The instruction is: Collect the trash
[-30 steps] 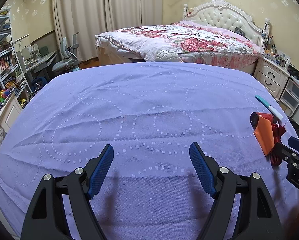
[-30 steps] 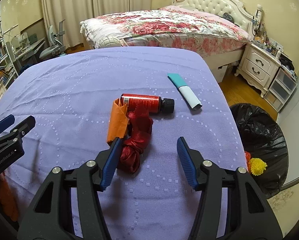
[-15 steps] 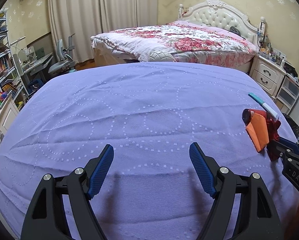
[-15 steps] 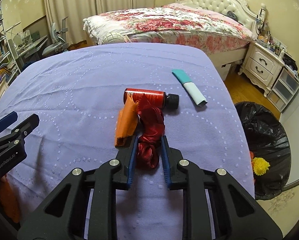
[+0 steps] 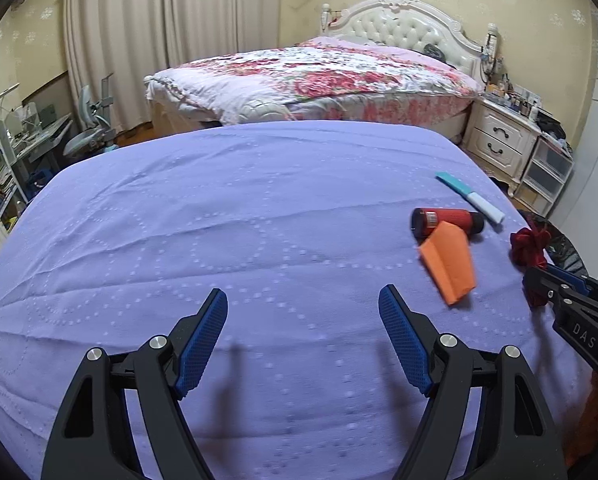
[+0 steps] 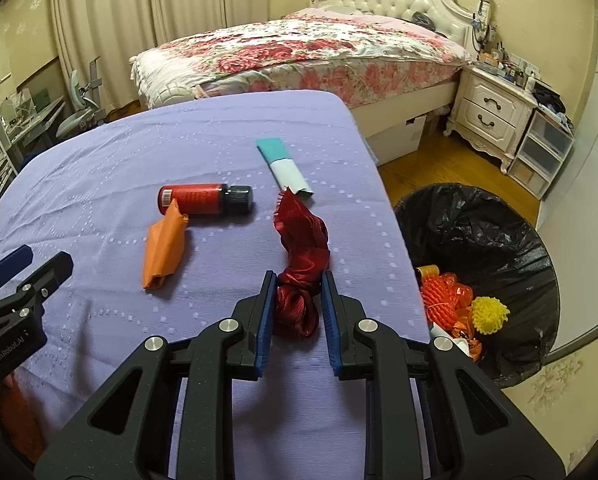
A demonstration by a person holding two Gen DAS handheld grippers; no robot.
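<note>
Right tool [image 6: 297, 294] clamped on crumpled red fabric [image 6: 301, 248] at lower centre, over the purple-covered surface [image 6: 99, 168]; left tool [image 5: 301, 336] spread wide, holding nothing. Orange wrapper [image 6: 163, 250], red bottle [image 6: 205, 199] and teal-and-white packet [image 6: 285, 168] lying mid-frame, uncollected. Black-lined bin [image 6: 479, 240] at right, partly filled. Risk ahead: loose trailing fabric likely to snag or slip free short of the bin.

left gripper [image 5: 301, 334]: black angular frame, blue dimpled pads, silver round screws
right gripper [image 6: 297, 304]: black frame, blue ribbed pads, silver screws
markings: white "GenRobot.AI" lettering on the left gripper's side
</note>
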